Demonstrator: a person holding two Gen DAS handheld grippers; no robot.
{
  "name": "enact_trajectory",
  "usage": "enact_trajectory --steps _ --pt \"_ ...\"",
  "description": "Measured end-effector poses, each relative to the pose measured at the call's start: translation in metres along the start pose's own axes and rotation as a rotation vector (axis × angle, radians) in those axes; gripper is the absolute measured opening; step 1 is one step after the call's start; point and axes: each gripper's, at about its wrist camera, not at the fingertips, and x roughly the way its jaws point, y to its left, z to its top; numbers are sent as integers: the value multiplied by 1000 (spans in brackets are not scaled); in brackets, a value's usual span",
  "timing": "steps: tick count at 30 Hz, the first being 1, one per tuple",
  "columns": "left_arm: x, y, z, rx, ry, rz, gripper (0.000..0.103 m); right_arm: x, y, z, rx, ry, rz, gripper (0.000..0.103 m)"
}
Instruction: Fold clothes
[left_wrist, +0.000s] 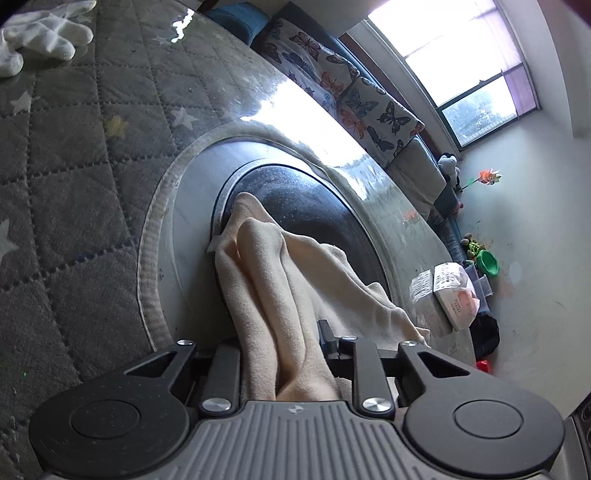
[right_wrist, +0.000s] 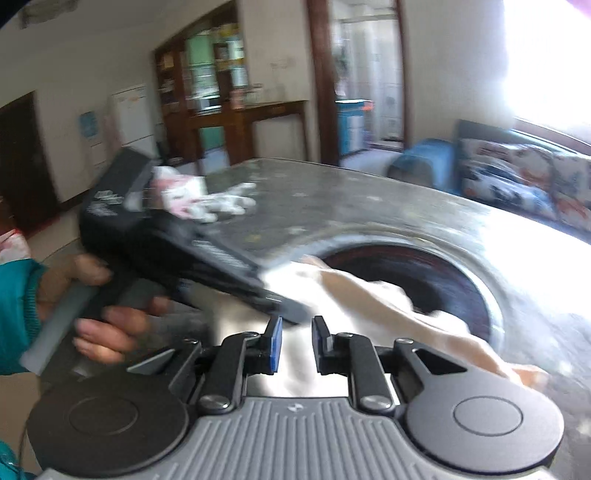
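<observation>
A cream cloth (left_wrist: 280, 280) lies bunched over the dark round plate (left_wrist: 314, 206) set in the middle of the table. My left gripper (left_wrist: 284, 339) is shut on a thick fold of it. The cloth hides the left finger, and only the right finger (left_wrist: 325, 332) shows. The right wrist view is blurred. In it the same cloth (right_wrist: 369, 295) trails across the plate (right_wrist: 443, 280). My right gripper (right_wrist: 297, 341) stands slightly open just before the cloth, with nothing pressed between its blue pads. To its left a hand (right_wrist: 110, 332) in a teal sleeve holds the left gripper's black body (right_wrist: 166, 236).
The table has a grey quilted star cover (left_wrist: 74, 184) under glass. White socks or gloves (left_wrist: 40, 33) lie at its far corner, and a wrapped white packet (left_wrist: 458, 295) at its right edge. A sofa with butterfly cushions (left_wrist: 354, 96) stands behind, below a window.
</observation>
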Motion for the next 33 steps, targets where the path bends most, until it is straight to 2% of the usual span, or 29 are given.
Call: enact_trajectory --steps 3,5,9,12,17,26,28,30,33 --pt "0 -2 -1 14 -5 12 24 -10 -26 -9 56 5 -94 37" --pt "0 -4 -1 17 -4 18 24 -14 -44 -16 104 8 -151 40" --pt "2 -6 0 24 2 28 24 -20 -75 -28 185 12 -241 54" --pt "3 -7 0 24 3 35 24 -16 -99 -39 261 17 -277 55" --pt "5 -13 -1 61 -1 59 24 -7 -123 -56 369 16 -274 57" --pt "6 -21 -5 127 -16 90 24 -5 -118 -54 377 -2 -207 57" --pt "6 -22 -5 128 -15 91 25 -3 -116 -53 374 2 -190 56" --pt "5 -21 -4 130 -13 91 25 -1 -114 -51 371 5 -174 49" --pt "4 -22 -4 137 -12 95 25 -1 -113 -50 375 10 -147 46"
